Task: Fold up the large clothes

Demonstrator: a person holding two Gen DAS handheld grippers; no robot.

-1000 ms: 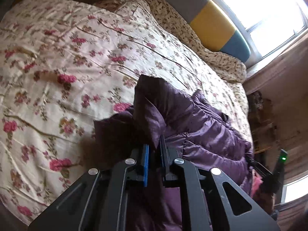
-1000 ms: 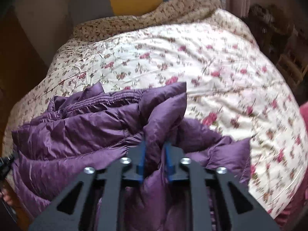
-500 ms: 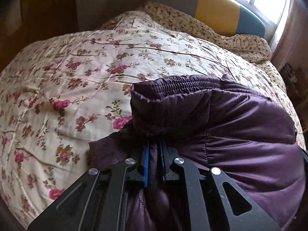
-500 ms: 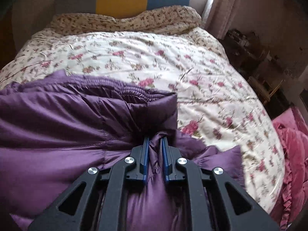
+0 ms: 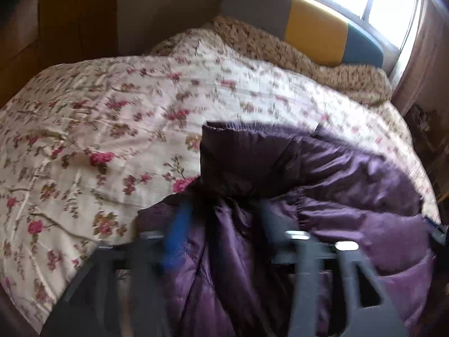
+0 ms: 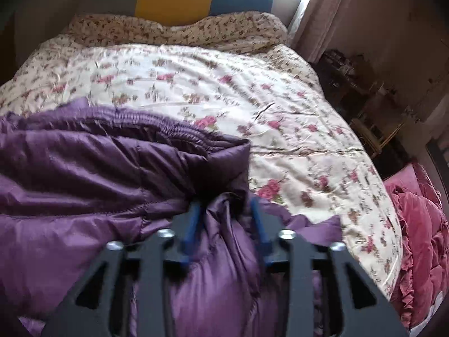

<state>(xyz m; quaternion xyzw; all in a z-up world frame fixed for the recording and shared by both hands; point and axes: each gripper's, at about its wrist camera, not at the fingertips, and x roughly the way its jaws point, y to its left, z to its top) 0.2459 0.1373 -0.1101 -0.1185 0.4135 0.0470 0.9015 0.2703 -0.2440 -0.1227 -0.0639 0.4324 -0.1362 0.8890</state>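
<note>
The puffy quilted purple jacket (image 5: 322, 174) lies folded on the cream floral bedspread (image 5: 98, 129), at the end far from the grey, yellow and blue headboard (image 5: 314, 31). A second ago both claws pinched its fabric tight. The left gripper (image 5: 221, 219) has just been opening; its jaws stand wide apart with a fold of jacket loose between them. The right gripper (image 6: 226, 213) has just been opening too, and the cloth bulges between its blue pads (image 6: 192, 224), no longer squeezed.
</note>
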